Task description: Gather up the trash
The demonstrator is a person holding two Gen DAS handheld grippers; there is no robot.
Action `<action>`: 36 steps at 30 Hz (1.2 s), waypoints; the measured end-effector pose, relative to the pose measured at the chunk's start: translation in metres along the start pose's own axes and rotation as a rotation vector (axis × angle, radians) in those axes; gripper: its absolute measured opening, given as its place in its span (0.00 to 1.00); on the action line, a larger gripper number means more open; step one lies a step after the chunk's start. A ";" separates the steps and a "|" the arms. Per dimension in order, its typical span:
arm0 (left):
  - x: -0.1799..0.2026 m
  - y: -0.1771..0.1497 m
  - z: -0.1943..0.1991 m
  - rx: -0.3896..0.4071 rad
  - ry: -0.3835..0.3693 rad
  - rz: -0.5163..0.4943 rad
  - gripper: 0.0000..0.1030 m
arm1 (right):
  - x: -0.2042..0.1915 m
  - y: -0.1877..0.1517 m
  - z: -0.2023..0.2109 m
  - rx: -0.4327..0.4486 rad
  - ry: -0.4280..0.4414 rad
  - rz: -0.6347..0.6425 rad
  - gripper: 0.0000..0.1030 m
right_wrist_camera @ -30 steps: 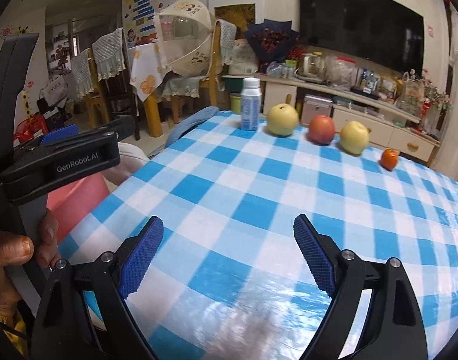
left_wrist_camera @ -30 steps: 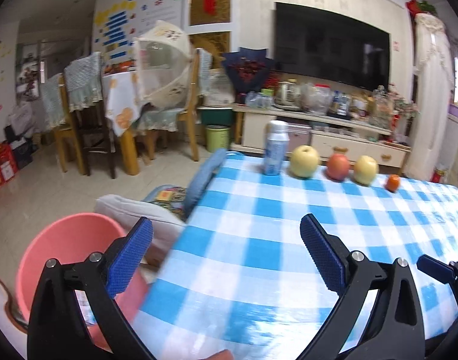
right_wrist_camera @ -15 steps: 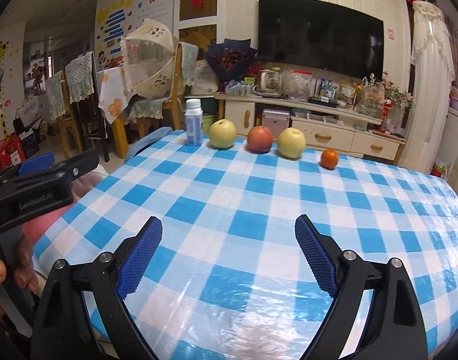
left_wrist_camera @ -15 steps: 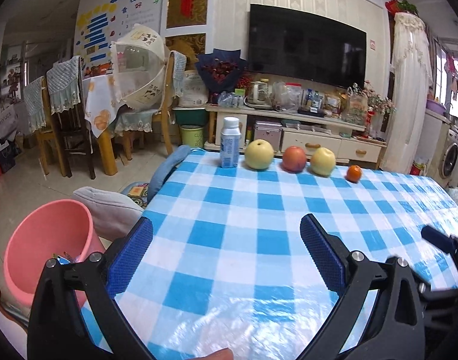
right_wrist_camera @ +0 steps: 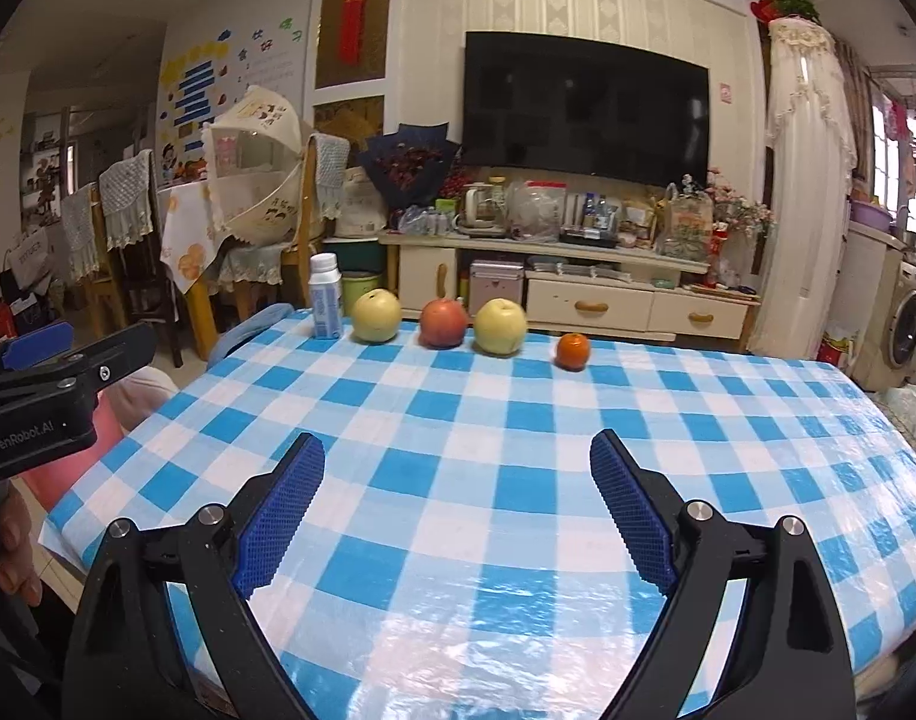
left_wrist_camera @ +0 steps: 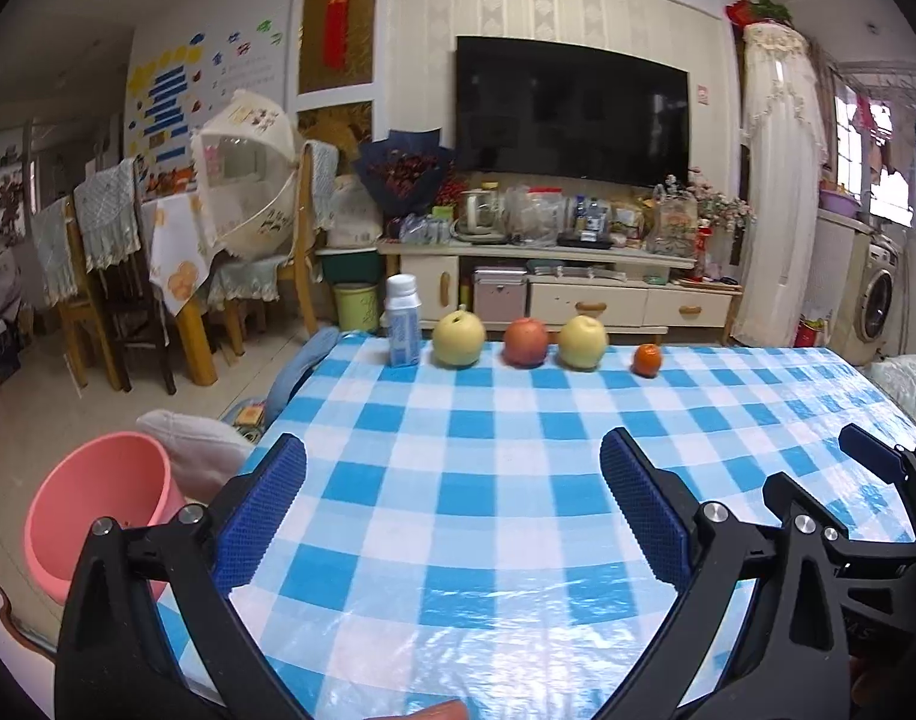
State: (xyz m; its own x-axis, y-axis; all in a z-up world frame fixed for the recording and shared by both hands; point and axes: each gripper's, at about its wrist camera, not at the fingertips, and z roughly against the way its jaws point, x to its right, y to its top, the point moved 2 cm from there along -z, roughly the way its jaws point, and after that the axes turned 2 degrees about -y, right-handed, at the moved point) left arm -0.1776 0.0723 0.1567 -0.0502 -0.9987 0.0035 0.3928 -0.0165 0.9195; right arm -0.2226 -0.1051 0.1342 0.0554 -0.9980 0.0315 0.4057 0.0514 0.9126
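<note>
Nearest, both claws hang over the near edge of the bench (right_wrist_camera: 458, 420), which carries a blue-and-white checked cloth under clear plastic. Left claw (left_wrist_camera: 452, 510) stands wide, nothing between its blue pads. Right claw (right_wrist_camera: 458, 504) likewise wide, pads clear of everything; it also shows at the right edge of the left wrist view, just beside the left claw. Part of a hand (right_wrist_camera: 14, 546) is visible at the left edge of the right wrist view, under the left claw's body. Pink bucket (left_wrist_camera: 98, 516) sits on the floor beside the bench's near left corner, below bench level. Far edge of the bench holds one row, left to right: white bottle (right_wrist_camera: 324, 306) upright, yellow pear (right_wrist_camera: 377, 316), red apple (right_wrist_camera: 443, 322), second yellow pear (right_wrist_camera: 501, 326), small orange (right_wrist_camera: 573, 351), each apart from its neighbour. Beyond the bench: a low cabinet (right_wrist_camera: 577, 294) crowded with items, a dark television (right_wrist_camera: 583, 114) on the wall above it.
</note>
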 end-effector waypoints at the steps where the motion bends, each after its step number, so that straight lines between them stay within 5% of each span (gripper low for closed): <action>1: 0.006 0.001 0.003 0.004 -0.005 -0.009 0.96 | 0.004 -0.001 0.004 0.007 -0.013 -0.002 0.87; 21: 0.062 0.013 0.063 0.100 -0.068 -0.086 0.96 | 0.057 -0.006 0.082 0.106 -0.148 -0.054 0.90; 36: 0.066 0.016 0.079 0.123 -0.066 -0.088 0.96 | 0.051 0.007 0.111 0.160 -0.196 -0.012 0.92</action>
State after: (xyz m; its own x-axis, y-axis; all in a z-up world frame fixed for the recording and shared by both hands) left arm -0.2474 0.0097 0.2027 -0.1410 -0.9884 -0.0571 0.2689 -0.0938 0.9586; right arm -0.3183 -0.1600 0.1878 -0.1330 -0.9875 0.0845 0.2549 0.0483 0.9658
